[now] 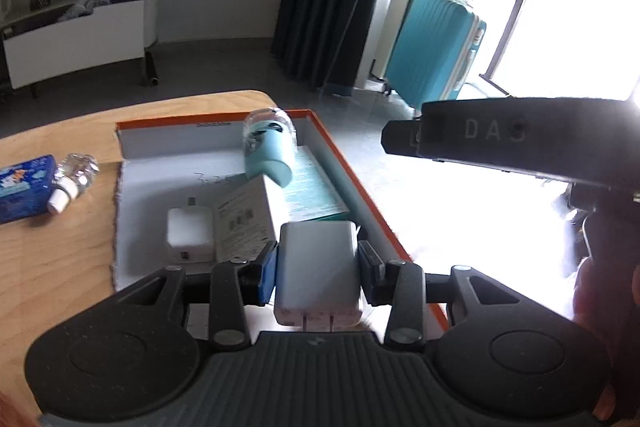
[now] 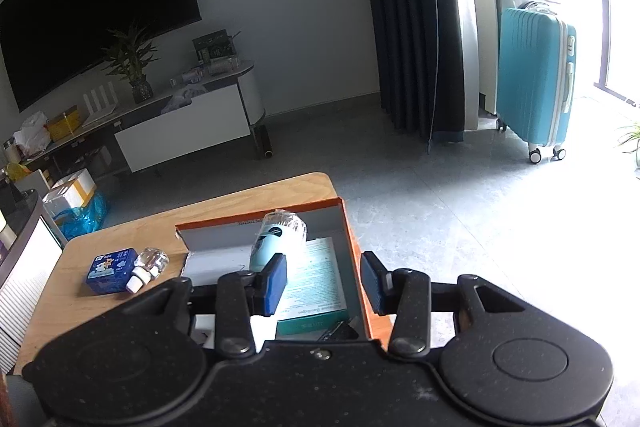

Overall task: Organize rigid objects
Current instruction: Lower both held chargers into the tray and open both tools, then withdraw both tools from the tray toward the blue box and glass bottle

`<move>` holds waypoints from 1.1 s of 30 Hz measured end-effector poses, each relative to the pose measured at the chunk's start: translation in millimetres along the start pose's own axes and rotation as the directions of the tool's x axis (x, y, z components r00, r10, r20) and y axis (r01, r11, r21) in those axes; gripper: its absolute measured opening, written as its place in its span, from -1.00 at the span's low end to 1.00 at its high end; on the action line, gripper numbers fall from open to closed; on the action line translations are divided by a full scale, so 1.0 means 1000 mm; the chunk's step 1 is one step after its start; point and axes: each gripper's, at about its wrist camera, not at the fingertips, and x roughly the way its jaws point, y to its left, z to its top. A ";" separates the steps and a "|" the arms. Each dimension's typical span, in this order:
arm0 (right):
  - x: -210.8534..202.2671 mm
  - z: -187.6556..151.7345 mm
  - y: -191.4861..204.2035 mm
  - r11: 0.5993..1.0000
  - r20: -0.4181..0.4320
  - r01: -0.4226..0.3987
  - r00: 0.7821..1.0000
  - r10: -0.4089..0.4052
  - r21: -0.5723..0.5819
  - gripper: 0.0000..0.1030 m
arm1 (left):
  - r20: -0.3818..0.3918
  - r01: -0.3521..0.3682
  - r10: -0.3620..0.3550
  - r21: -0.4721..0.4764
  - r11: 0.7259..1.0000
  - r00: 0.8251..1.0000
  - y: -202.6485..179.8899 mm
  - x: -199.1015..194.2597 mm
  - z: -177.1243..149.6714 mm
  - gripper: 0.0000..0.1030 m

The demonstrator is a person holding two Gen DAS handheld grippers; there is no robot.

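My left gripper (image 1: 318, 269) is shut on a white charger brick (image 1: 318, 259) with its prongs toward the camera, held over the near end of the orange-rimmed box (image 1: 344, 163). The box holds a small white charger (image 1: 189, 235), a white carton (image 1: 244, 219), a teal leaflet box (image 1: 316, 191) and a light-blue bottle with a clear cap (image 1: 266, 143). My right gripper (image 2: 324, 283) is open and empty above the same box (image 2: 352, 251), near the light-blue bottle (image 2: 276, 239) and teal box (image 2: 316, 283). Its body (image 1: 512, 139) shows in the left wrist view.
A blue packet (image 1: 24, 187) and a small clear bottle with a white cap (image 1: 74, 177) lie on the wooden table (image 1: 60, 267) left of the box; they also show in the right wrist view, the packet (image 2: 108, 269) beside the bottle (image 2: 146, 265). The table edge runs just right of the box. A teal suitcase (image 2: 534, 79) stands on the floor.
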 end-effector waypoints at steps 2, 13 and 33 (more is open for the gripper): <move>-0.003 0.000 -0.001 1.000 0.001 -0.002 1.000 0.002 0.006 0.01 | -0.003 -0.001 0.001 0.001 1.000 1.000 0.000 0.000 0.001 -0.06; -0.013 0.001 0.017 1.000 0.015 -0.014 1.000 0.014 -0.023 0.22 | 0.034 -0.102 0.103 -0.029 0.994 0.994 0.020 -0.027 0.008 0.47; -0.002 -0.008 0.088 0.992 -0.035 -0.086 0.996 0.083 -0.087 0.61 | 0.048 -0.315 0.324 -0.140 0.939 0.945 0.096 -0.073 0.010 1.00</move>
